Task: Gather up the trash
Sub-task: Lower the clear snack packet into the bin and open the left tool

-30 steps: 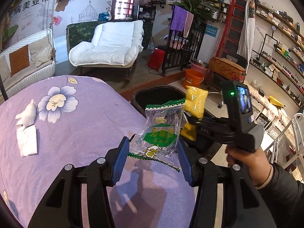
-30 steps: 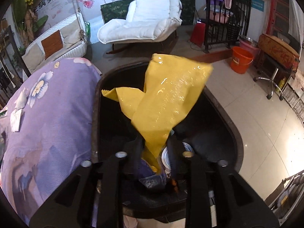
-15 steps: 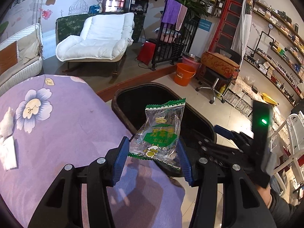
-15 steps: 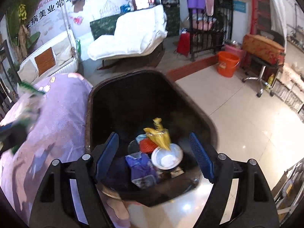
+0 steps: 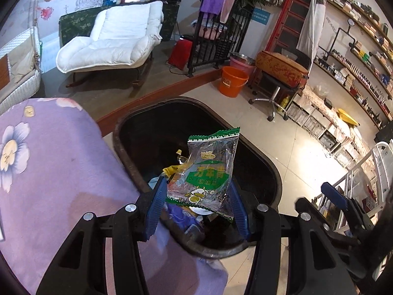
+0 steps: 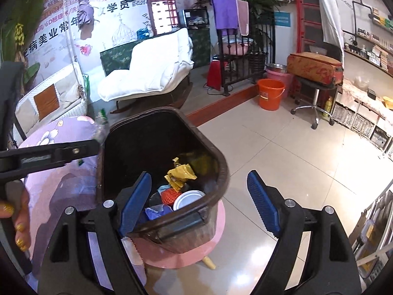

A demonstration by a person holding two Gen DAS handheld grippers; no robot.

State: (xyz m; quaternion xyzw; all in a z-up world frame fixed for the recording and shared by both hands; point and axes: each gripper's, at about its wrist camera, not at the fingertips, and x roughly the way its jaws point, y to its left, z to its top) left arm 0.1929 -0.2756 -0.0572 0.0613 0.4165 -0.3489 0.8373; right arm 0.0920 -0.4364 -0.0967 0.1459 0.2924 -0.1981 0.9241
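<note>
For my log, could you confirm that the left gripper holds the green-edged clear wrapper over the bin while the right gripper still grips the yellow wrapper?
Not quite: the right gripper is open and empty in the right wrist view; the yellow wrapper lies inside the bin. The left gripper does hold the green-edged clear wrapper over it.

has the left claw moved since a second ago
Yes. The left claw, shut on the wrapper, has moved off the purple cloth and over the bin.

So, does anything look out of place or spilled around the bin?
Nothing stands out. The trash bin stands upright on a pink stool, its trash inside. The left hand-held gripper holds a clear green wrapper above it.
</note>
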